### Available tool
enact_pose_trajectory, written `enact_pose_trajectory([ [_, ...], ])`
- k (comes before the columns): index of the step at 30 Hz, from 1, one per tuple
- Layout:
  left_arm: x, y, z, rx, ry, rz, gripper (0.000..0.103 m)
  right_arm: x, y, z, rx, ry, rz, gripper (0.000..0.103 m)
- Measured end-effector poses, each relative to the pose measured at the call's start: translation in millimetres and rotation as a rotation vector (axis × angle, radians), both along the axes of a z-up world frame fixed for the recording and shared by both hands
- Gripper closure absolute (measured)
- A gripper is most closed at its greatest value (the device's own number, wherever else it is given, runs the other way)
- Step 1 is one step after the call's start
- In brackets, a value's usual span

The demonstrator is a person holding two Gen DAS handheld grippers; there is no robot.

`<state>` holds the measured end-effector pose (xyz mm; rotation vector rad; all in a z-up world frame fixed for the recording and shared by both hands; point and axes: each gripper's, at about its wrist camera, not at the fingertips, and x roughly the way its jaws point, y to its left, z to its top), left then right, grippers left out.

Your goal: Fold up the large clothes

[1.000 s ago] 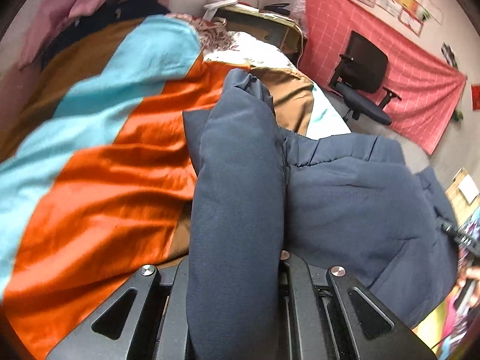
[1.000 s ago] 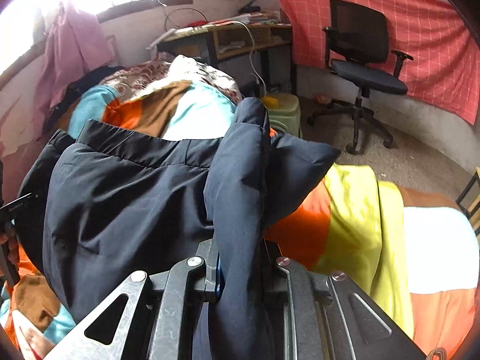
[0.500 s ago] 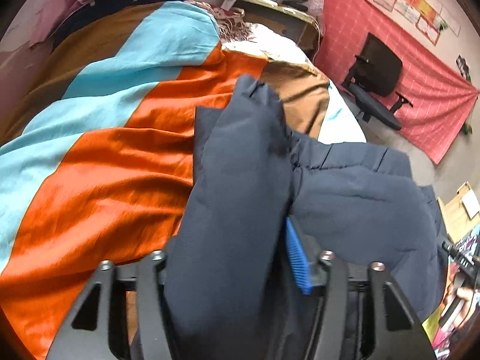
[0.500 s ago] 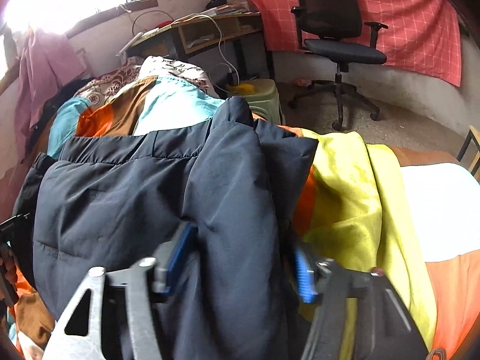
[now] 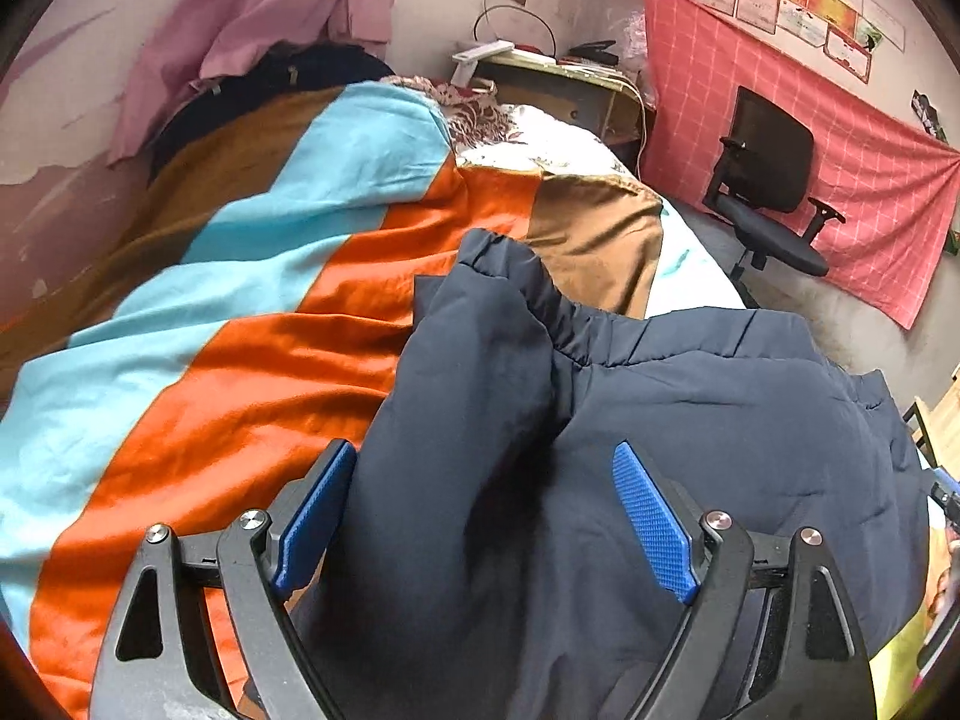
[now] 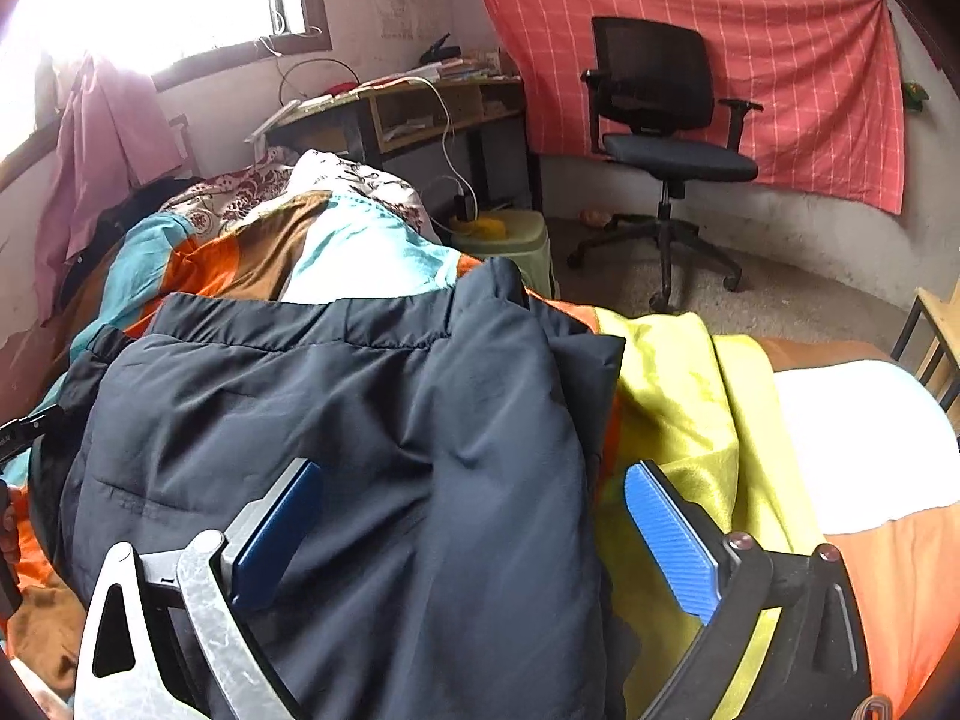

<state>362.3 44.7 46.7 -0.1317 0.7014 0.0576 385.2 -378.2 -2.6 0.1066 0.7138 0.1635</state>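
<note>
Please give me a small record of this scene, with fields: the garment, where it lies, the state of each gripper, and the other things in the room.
garment: navy padded jacket, both sleeves laid over its body
surface: bed with striped blanket in orange, light blue and brown
left gripper: open, jaws wide on either side of the left sleeve
right gripper: open, jaws wide on either side of the right sleeve
background: black office chair, desk, red checked cloth on the wall
</note>
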Motion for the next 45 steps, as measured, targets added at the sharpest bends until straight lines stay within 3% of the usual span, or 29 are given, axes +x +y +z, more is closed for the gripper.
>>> enact_pose_trajectory([
  [8,-21.1,-12.0,16.9,0.056,-0.055,-0.003,0.020,-17.5,7.4,13.7,-0.011,-0.049,-0.008,0.000],
  [22,-73.9,-39.5,42.7,0.111,-0.161,-0.113,0.019,-62.8,21.8,41.8,0.010,-0.124,-0.009,0.000],
  [25,-85.8,-42.7,46.2,0.105,-0.186,-0.109,0.007,-73.3,24.9,47.7,0.016,-0.139,-0.004,0.000],
  [35,-121.7,-45.0,54.4,0.125,-0.278,-0.092,0.005,-118.8,36.2,63.2,0.006,-0.218,0.011,0.000],
  [45,-158.6,-55.0,59.2,0.162,-0.347,-0.093,0.004,-156.0,41.6,70.1,0.073,-0.255,-0.029,0.000],
])
